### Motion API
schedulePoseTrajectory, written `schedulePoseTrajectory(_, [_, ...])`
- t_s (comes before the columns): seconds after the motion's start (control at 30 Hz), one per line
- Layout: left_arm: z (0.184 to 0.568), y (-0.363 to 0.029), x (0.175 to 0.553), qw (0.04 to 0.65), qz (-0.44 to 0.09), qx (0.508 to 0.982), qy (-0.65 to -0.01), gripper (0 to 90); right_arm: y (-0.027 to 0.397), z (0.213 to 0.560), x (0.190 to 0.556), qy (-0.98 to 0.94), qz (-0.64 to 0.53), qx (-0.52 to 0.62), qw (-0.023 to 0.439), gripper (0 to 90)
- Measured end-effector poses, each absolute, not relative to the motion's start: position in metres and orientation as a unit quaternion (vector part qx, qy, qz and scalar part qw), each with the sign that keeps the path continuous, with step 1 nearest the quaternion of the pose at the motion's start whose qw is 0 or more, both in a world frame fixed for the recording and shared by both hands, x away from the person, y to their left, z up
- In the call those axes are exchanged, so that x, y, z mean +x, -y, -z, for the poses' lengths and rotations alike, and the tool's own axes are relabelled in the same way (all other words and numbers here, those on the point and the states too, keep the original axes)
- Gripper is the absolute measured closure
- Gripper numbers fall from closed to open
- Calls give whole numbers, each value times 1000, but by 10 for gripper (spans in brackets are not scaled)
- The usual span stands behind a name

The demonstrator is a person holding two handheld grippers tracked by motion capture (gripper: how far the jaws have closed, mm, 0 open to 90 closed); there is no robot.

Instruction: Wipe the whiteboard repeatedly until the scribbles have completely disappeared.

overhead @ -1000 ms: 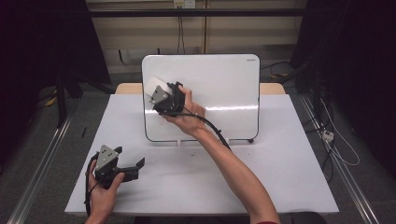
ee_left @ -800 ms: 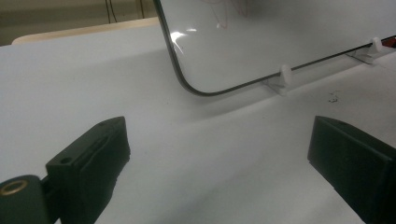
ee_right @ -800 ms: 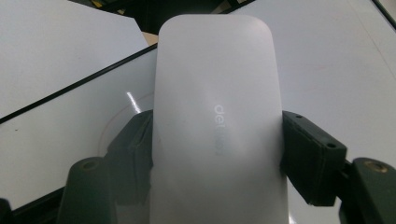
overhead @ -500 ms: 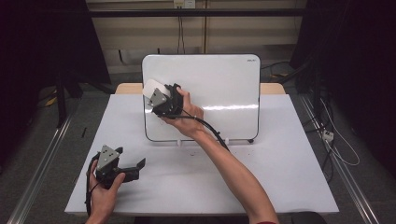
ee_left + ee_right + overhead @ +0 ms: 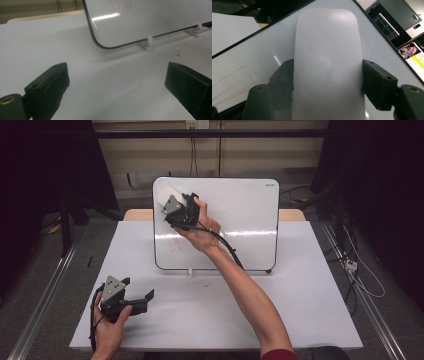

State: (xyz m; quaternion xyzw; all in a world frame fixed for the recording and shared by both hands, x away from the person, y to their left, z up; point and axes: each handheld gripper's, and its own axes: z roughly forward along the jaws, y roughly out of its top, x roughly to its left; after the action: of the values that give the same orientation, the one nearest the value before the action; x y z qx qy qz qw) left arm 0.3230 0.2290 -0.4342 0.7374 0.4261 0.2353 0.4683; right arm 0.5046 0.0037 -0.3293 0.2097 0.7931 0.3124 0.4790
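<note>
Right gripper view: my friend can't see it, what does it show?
The right gripper clamps a white eraser between its black jaws, flat against a whiteboard. Faint red marks remain at the lower left.

the eraser (image 5: 328, 62) is pale grey-white with faint grey lettering down its middle. the whiteboard (image 5: 240, 220) is glossy white inside a thin black rim, with faint red pen marks (image 5: 176, 245) low on its left part and small white feet (image 5: 149, 40) under its edge. the right gripper (image 5: 172, 207) is black with a grey plate on top, and its fingers (image 5: 378, 85) are matt black. the left gripper (image 5: 137, 301) is black too, with a grey plate and black fingers (image 5: 47, 85). the counter (image 5: 300, 310) is plain white with a light wooden edge at the back. the sleeve (image 5: 277, 355) is dark red.
</note>
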Motion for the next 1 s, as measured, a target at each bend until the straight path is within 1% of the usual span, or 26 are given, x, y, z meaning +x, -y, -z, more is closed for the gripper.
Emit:
schedulePoseTrajectory(0.17, [435,-229,323,467,-234,739,-426,54,2,324,509,-789,-319,221,476,316])
schedulePoseTrajectory(0.27, [434,-229,323,469,-236,737,-425,54,-2,327,505,-785,-312,218,488,316])
schedulePoseTrajectory(0.33, [434,-229,323,469,-235,738,-426,54,-1,329,504,-787,-315,220,483,316])
schedulePoseTrajectory(0.77, [435,-227,323,463,-237,742,-424,54,-6,373,468,-809,-307,169,473,317])
schedulePoseTrajectory(1.0, [436,-226,323,462,-236,743,-422,54,1,383,456,-819,-298,152,466,317])
